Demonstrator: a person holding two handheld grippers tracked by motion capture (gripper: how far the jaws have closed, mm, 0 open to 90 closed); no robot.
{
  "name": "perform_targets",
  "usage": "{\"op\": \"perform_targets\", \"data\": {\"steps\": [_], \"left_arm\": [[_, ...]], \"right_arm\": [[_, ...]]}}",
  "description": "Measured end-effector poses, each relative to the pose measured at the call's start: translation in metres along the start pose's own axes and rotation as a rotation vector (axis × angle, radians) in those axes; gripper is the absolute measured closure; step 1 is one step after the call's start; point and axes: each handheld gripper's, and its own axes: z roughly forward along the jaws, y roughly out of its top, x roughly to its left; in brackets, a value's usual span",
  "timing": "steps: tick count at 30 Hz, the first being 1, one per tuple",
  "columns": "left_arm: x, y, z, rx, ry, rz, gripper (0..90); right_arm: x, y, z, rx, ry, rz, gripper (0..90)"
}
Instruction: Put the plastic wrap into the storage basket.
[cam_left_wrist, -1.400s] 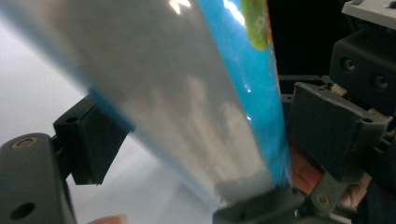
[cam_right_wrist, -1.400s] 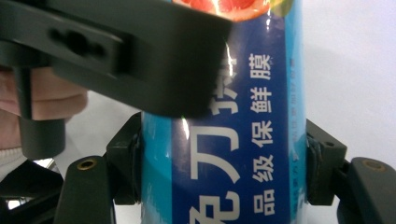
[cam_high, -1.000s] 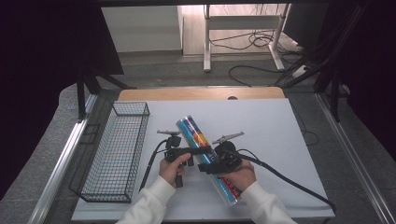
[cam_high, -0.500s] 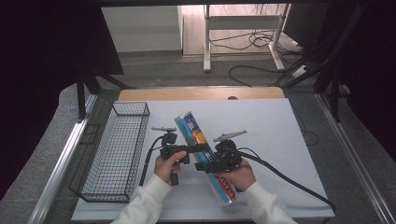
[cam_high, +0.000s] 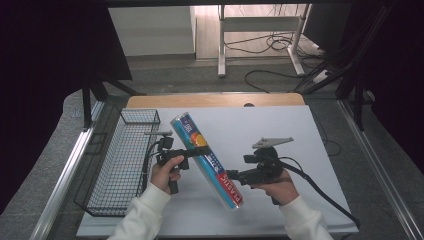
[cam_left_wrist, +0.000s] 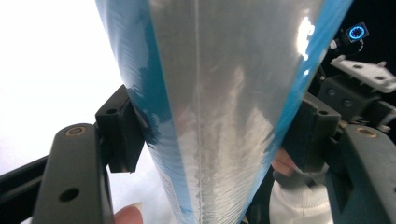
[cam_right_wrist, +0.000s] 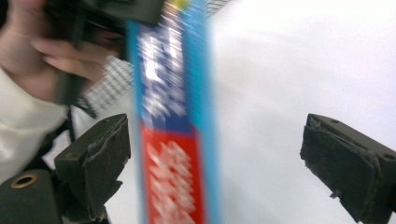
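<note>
The long, light, stiff but slick-wrapped foil box (cam_high: 207, 160) hangs tilted just right of the wire basket (cam_high: 120, 165), pinched mid-length by the left gripper (cam_high: 197, 151) fingers, while the right gripper (cam_high: 231, 176) fingers stand spread around its lower end

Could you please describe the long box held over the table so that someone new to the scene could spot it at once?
Start at the white table with the black wire basket along its left edge. Just right of the basket, the left gripper is shut on a long, slim blue box, lying diagonally. Its glossy blue wrap, orange picture and red end panel are the only bright colours among the black tools.
</note>
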Motion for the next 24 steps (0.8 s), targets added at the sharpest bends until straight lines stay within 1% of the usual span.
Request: {"op": "perform_targets", "data": {"steps": [2, 4, 5, 7, 8, 9, 10, 14, 15, 17, 18, 22, 24], "left_arm": [[-0.001, 0.003, -0.006, -0.002, 0.014, 0.009, 32.1], [-0.003, 0.005, -0.012, -0.006, 0.024, 0.016, 32.1], [-0.003, 0.006, -0.014, -0.007, 0.024, 0.015, 32.1], [-0.005, 0.008, -0.018, -0.015, 0.027, 0.014, 32.1], [-0.006, 0.009, -0.021, -0.016, 0.024, 0.013, 32.1], [-0.006, 0.009, -0.021, -0.016, 0.024, 0.013, 32.1], [-0.008, 0.011, -0.026, -0.02, 0.032, 0.019, 32.1], [-0.011, 0.015, -0.036, -0.026, 0.049, 0.032, 32.1], [-0.011, 0.015, -0.036, -0.026, 0.049, 0.032, 32.2], [-0.013, 0.017, -0.043, -0.035, 0.057, 0.032, 32.2], [-0.014, 0.018, -0.045, -0.037, 0.062, 0.039, 32.1], [-0.015, 0.019, -0.054, -0.044, 0.073, 0.042, 32.2], [-0.016, 0.02, -0.058, -0.045, 0.077, 0.042, 32.2]], "right_arm": [[-0.007, -0.003, -0.007, -0.004, -0.027, 0.005, 8.9], [-0.018, -0.008, -0.015, -0.007, -0.055, 0.025, 9.1], [-0.022, -0.01, -0.018, -0.006, -0.069, 0.035, 9.1], [-0.03, -0.014, -0.022, -0.003, -0.098, 0.04, 9.2], [-0.032, -0.016, -0.023, -0.007, -0.119, 0.043, 9.8], [-0.035, -0.018, -0.025, -0.012, -0.153, 0.04, 10.3], [-0.038, -0.021, -0.025, -0.006, -0.177, 0.037, 10.3], [-0.044, -0.027, -0.028, 0.011, -0.209, 0.037, 10.2], [-0.044, -0.027, -0.028, 0.011, -0.209, 0.037, 10.2], [-0.049, -0.031, -0.029, 0.018, -0.223, 0.042, 10.3], [-0.051, -0.032, -0.029, 0.022, -0.225, 0.041, 10.3], [-0.057, -0.038, -0.029, 0.03, -0.254, 0.049, 10.3], [-0.06, -0.041, -0.03, 0.032, -0.258, 0.055, 10.3]]}}
